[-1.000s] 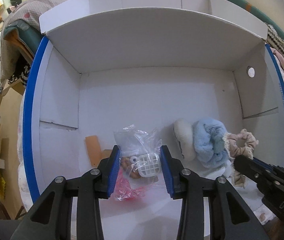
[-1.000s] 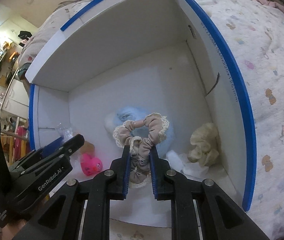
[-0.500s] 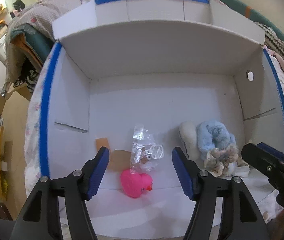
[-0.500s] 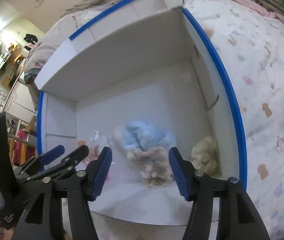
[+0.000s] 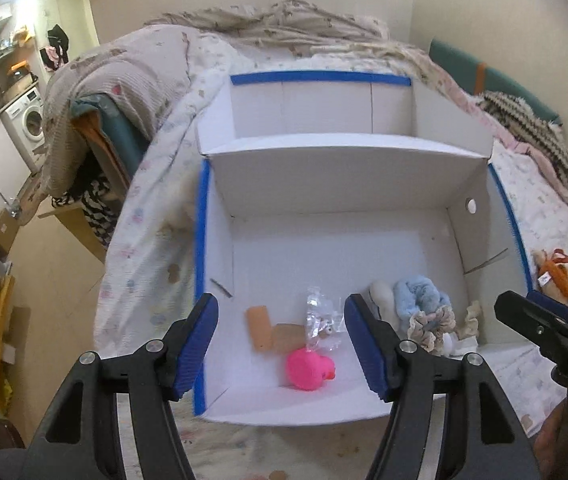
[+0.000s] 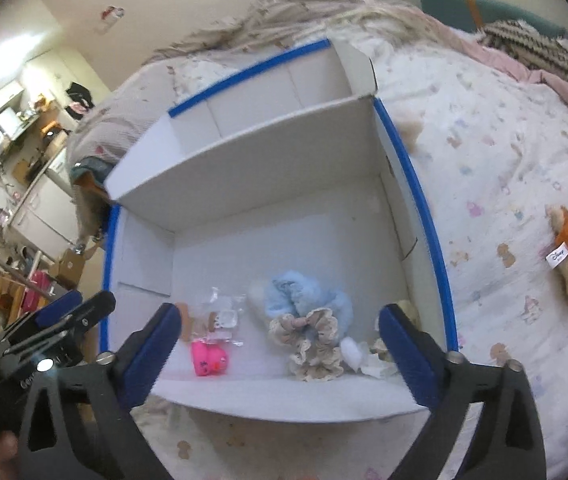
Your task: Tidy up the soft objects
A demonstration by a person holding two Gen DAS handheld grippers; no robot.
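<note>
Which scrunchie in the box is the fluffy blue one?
The blue scrunchie lies in the white box, partly under the beige lace-edged scrunchie. A cream scrunchie sits apart by the right wall.

Black plastic arms, ribbed blue fingers (image 5: pixel 199 344) (silver screws), white lettering

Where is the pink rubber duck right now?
The pink rubber duck lies on the floor of the white box, near its front edge, left of the scrunchies and just in front of the clear plastic bag.
</note>
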